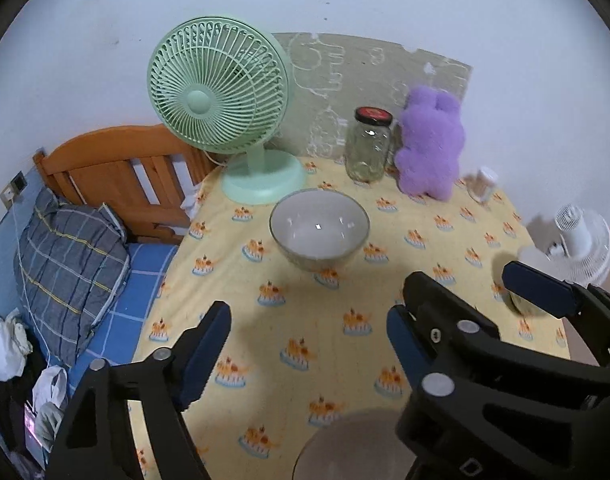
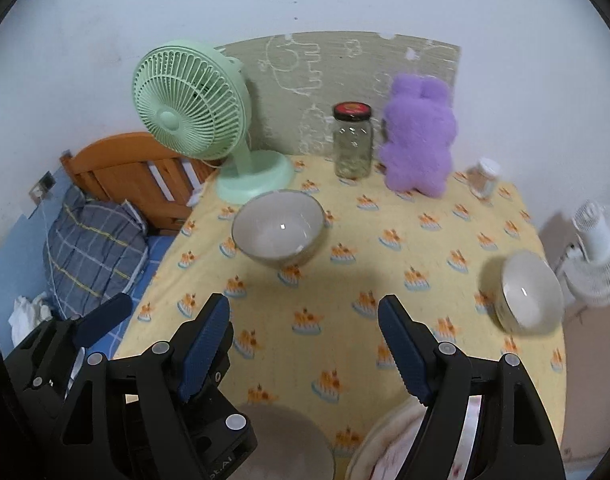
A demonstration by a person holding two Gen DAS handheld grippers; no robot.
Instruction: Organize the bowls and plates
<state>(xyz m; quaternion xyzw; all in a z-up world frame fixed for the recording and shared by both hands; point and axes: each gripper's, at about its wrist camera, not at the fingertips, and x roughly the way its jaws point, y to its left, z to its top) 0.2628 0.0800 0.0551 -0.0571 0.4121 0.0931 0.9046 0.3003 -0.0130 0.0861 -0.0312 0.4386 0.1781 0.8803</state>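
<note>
Both tools hang empty, jaws spread: the left tool (image 1: 309,344) and right tool (image 2: 305,344) frame bare counter (image 2: 385,240). The large bowl (image 2: 279,232) sits centre frame, the small bowl (image 2: 531,292) at right, apart, probably awaiting stacking.

Plenty of open tablecloth up front

Middle of the yellow tablecloth (image 2: 345,280) is bare; the big bowl (image 2: 279,230), green fan (image 2: 193,108), glass jar (image 2: 353,144) and purple plush (image 2: 419,140) crowd the back, small bowl (image 2: 531,292) at the right edge.
</note>
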